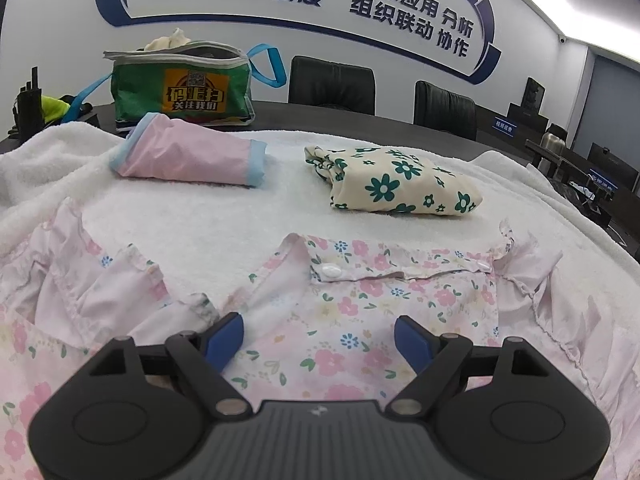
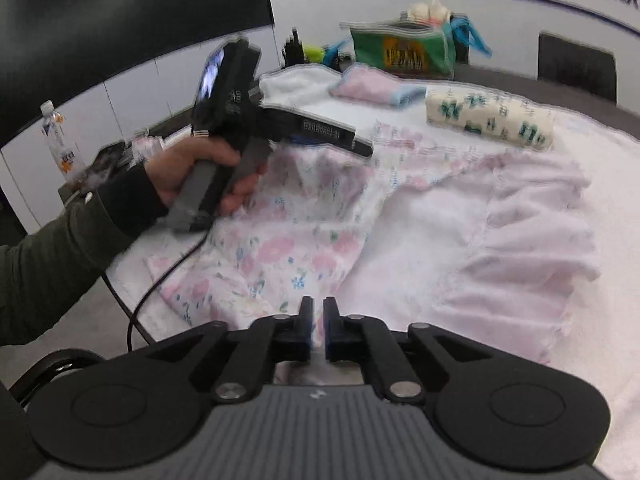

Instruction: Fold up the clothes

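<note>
On the towel-covered table point(image 1: 240, 208), the left claw point(image 1: 319, 334) hovers wide over the floral garment point(image 1: 360, 300); the right claw point(image 2: 316, 320), nearly closed, apparently pinches its hem. Fold smoothly, edges aligned.

Left wrist view: low and close over the floral shirt point(image 1: 360, 312), facing the far wall. Right wrist view: further back at the table edge, angled left. Shared: shirt, both folded garments, green bag point(image 2: 404, 50).

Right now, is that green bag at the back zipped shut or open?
Open: the green bag's top gapes, and pale cloth pokes out above its rim.
</note>
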`<state>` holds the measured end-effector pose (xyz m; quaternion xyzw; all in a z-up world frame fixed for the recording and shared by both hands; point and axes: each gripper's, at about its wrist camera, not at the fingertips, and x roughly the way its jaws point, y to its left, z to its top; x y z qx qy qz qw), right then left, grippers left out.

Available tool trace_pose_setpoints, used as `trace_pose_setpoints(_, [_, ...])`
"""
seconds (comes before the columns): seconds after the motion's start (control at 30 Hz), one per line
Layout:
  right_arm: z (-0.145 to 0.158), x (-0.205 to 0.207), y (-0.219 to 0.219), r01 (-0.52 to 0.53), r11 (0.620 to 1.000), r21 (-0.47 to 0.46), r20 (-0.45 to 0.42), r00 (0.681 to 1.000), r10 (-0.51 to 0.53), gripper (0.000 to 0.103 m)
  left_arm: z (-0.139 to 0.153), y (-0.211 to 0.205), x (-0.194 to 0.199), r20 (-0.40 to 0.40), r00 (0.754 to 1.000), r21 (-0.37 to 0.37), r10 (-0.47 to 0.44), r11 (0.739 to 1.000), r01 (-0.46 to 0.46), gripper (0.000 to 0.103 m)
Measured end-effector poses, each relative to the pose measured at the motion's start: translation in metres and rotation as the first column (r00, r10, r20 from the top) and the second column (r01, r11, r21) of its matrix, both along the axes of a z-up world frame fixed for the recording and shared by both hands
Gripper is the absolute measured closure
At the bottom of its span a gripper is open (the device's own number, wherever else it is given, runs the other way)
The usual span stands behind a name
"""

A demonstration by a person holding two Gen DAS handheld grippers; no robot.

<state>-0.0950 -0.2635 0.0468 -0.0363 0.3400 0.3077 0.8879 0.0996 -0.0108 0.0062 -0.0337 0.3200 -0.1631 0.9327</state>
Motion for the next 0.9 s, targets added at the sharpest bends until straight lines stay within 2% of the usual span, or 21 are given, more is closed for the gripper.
trace_pose_setpoints(0.1, [0.003, 0.008, -0.015, 0.128, 0.992, -0.015, 0.064, 0.99, -0.126, 0.068, 0.0, 0.0, 0.0, 0.0, 1.0, -0.001, -0.004, 1.0, 0.004, 0.02])
trace_pose_setpoints(0.17, [-0.005, 0.018, -0.021, 0.203, 0.977, -0.066, 0.057, 0.978, -0.2, 0.069, 0.0, -0.001, 0.0, 0.001, 1.0, 0.001, -0.009, 1.0, 0.009, 0.018])
trace_pose_setpoints(0.23, [-0.013, 0.023, -0.023, 0.216, 0.971, -0.103, 0.028, 0.976, -0.214, 0.083, 0.0, -0.001, -0.001, 0.004, 1.0, 0.006, -0.008, 1.0, 0.008, 0.018])
trace_pose_setpoints(0.27, [-0.016, 0.023, -0.023, 0.212, 0.97, -0.117, 0.012, 0.977, -0.212, 0.086, 0.004, 0.0, -0.003, 0.01, 1.0, 0.008, 0.007, 1.0, -0.007, 0.027])
trace_pose_setpoints(0.33, [-0.011, 0.024, -0.026, 0.221, 0.972, -0.08, 0.022, 0.975, -0.22, 0.085, 0.028, 0.016, -0.021, 0.094, 0.993, -0.075, 0.071, 0.995, -0.064, 0.04])
trace_pose_setpoints(0.37, [-0.005, 0.025, -0.028, 0.223, 0.974, -0.038, 0.034, 0.974, -0.222, 0.083, 0.039, 0.025, -0.03, 0.13, 0.986, -0.12, 0.102, 0.989, -0.087, 0.034])
trace_pose_setpoints(0.43, [0.008, 0.04, -0.025, 0.205, 0.979, 0.022, 0.052, 0.977, -0.206, 0.077, 0.054, 0.045, -0.046, 0.096, 0.992, -0.273, 0.086, 0.96, -0.057, 0.023])
trace_pose_setpoints(0.47, [0.014, 0.048, -0.022, 0.193, 0.98, 0.041, 0.061, 0.979, -0.195, 0.077, 0.06, 0.054, -0.054, 0.08, 0.994, -0.34, 0.076, 0.94, -0.044, 0.023])
trace_pose_setpoints(0.53, [0.02, 0.071, -0.005, 0.139, 0.99, 0.03, 0.093, 0.986, -0.141, 0.077, 0.047, 0.043, -0.071, 0.037, 0.999, -0.268, 0.04, 0.963, -0.028, 0.023])
trace_pose_setpoints(0.6, [0.018, 0.099, 0.02, 0.069, 0.998, -0.012, 0.103, 0.992, -0.068, 0.078, 0.034, 0.033, -0.088, -0.009, 1.0, -0.197, 0.007, 0.98, -0.008, 0.028])
trace_pose_setpoints(0.67, [0.012, 0.127, 0.042, 0.012, 0.999, -0.046, 0.093, 0.996, -0.007, 0.084, 0.017, 0.022, -0.105, -0.056, 0.998, -0.116, -0.002, 0.993, -0.005, 0.054])
trace_pose_setpoints(0.7, [0.009, 0.136, 0.051, -0.002, 0.998, -0.057, 0.083, 0.997, 0.007, 0.085, 0.007, 0.017, -0.113, -0.076, 0.997, -0.07, 0.007, 0.997, -0.012, 0.062])
trace_pose_setpoints(0.73, [0.004, 0.142, 0.059, -0.02, 0.997, -0.077, 0.07, 0.997, 0.025, 0.085, 0.006, 0.017, -0.125, -0.038, 0.999, -0.015, 0.036, 0.999, -0.036, 0.073])
trace_pose_setpoints(0.77, [-0.004, 0.144, 0.067, -0.044, 0.993, -0.113, 0.052, 0.997, 0.051, 0.085, 0.006, 0.018, -0.136, 0.001, 0.998, 0.038, 0.062, 0.997, -0.062, 0.078])
trace_pose_setpoints(0.8, [-0.011, 0.145, 0.074, -0.069, 0.987, -0.148, 0.033, 0.997, 0.075, 0.085, 0.005, 0.018, -0.147, 0.039, 0.996, 0.088, 0.086, 0.992, -0.089, 0.078])
trace_pose_setpoints(0.83, [-0.019, 0.143, 0.079, -0.096, 0.978, -0.186, 0.025, 0.994, 0.102, 0.085, 0.002, 0.02, -0.154, 0.045, 0.994, 0.104, 0.095, 0.99, -0.099, 0.078])
trace_pose_setpoints(0.9, [-0.026, 0.123, 0.075, -0.118, 0.964, -0.238, 0.084, 0.986, 0.141, 0.083, 0.0, 0.023, -0.168, 0.056, 0.993, 0.121, 0.101, 0.987, -0.107, 0.078])
